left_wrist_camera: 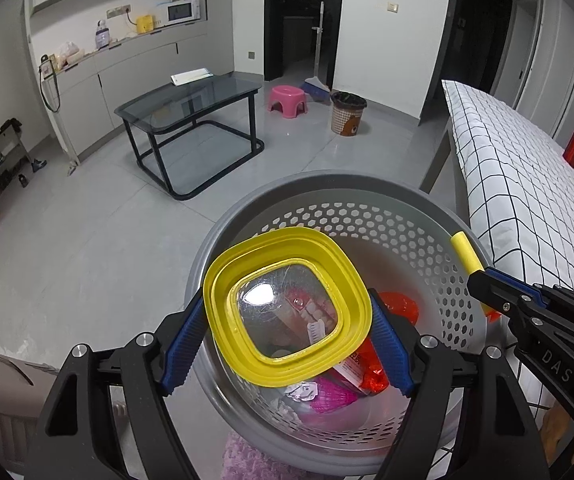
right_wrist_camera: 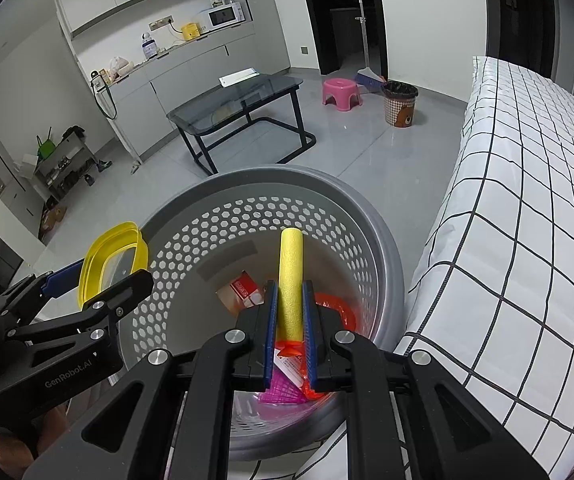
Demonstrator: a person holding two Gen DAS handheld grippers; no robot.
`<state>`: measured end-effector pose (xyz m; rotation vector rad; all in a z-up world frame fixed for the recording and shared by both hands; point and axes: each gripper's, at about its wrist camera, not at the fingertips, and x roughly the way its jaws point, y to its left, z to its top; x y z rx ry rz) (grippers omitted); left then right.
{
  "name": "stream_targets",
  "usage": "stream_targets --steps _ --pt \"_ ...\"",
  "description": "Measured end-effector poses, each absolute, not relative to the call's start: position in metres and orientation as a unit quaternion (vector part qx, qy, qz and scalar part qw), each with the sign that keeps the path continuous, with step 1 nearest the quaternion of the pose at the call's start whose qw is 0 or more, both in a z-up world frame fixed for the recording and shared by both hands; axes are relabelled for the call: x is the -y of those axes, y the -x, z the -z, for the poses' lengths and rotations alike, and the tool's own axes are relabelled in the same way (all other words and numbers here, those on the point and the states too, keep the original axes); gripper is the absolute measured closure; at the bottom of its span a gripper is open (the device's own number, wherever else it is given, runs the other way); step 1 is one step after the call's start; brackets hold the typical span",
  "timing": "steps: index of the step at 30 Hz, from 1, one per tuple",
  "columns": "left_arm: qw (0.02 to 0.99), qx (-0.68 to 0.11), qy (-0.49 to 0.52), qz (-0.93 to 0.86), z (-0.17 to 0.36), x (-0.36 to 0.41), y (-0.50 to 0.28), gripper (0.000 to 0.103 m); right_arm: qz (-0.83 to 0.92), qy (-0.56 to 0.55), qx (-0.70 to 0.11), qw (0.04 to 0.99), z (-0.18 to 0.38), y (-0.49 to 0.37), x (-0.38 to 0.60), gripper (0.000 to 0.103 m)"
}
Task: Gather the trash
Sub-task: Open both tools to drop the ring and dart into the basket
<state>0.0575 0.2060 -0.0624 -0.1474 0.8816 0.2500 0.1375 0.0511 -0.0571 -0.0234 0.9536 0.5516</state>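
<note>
The left tool [left_wrist_camera: 287, 320] holds a yellow lid [left_wrist_camera: 287, 312] with a clear window, its ribbed blue pads set wide against the lid's two opposite edges; the lid hangs tilted over the near left part of the grey perforated basket [left_wrist_camera: 367, 216]. The lid looks like light, stiff plastic with a smooth rim, so I judge it may slip or pivot if the clamp eases; the thick outer rim is the sound place to hold it, not the window. The right tool [right_wrist_camera: 289, 320] is clamped tight on a yellow foam stick [right_wrist_camera: 290, 276], which points away from the tool over the basket's middle. The foam appears very light and soft and gives under the pads; held at its near end, it should fall straight once let go.

In the basket already lie a red carton [right_wrist_camera: 243, 290], crumpled red-orange wrapping [right_wrist_camera: 337, 310] and something pink and netted [right_wrist_camera: 283, 394]; there is ample depth left.

The basket's broad rim is the main edge to clear. On the right, the bed [right_wrist_camera: 527, 200] with its checked cover stands just beside the basket, so the right tool has little side room. On the left the floor is open. The two tools are near each other above the opening, so I would release one thing at a time. A glass table [left_wrist_camera: 191, 104], a pink stool [left_wrist_camera: 289, 98] and a small patterned bin [left_wrist_camera: 347, 114] stand well apart on the far side.
</note>
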Motion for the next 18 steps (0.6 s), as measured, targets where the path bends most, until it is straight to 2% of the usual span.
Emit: stream_targets --steps 6,9,10,18 --pt "0.897 -0.42 0.066 -0.124 0.058 -0.205 -0.055 0.027 -0.263 0.011 -0.451 0.853 0.056 -0.136 -0.052 0.088" --pt "0.897 -0.418 0.062 -0.128 0.056 -0.204 -0.054 0.023 -0.263 0.007 -0.448 0.855 0.053 -0.135 -0.051 0.069" --pt "0.898 -0.416 0.061 -0.13 0.055 -0.204 -0.054 0.022 -0.263 0.006 -0.444 0.857 0.052 -0.134 -0.05 0.066" --pt "0.899 -0.411 0.057 -0.137 0.05 -0.204 -0.05 0.021 -0.263 0.001 -0.444 0.857 0.051 -0.135 -0.047 0.062"
